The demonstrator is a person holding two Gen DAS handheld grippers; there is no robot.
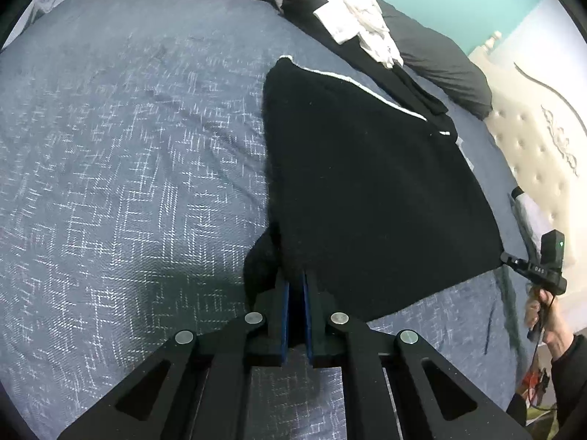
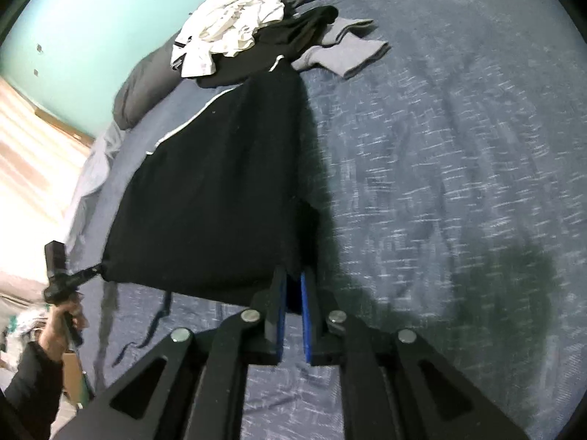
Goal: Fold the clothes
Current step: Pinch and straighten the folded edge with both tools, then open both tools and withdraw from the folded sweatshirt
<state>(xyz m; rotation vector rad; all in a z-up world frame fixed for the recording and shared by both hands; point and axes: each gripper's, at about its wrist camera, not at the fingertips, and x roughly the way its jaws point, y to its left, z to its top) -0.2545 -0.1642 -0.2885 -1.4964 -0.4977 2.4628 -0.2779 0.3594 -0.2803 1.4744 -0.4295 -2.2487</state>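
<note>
Stretched between two corners, the black garment (image 1: 367, 183) is held taut just above the blue bedspread (image 1: 110, 183), its far hem near the clothes pile (image 2: 234, 33). Cloth is pinched narrowly in both the left gripper (image 1: 298, 286) and the right gripper (image 2: 293, 286). Should either corner slip out, the span would sag and crumple. No readable brand or label is seen on the clothes.

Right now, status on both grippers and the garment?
Left gripper, right gripper shut on black white-trimmed garment corners. Spread taut over blue bedspread. Clothes pile beyond.
</note>
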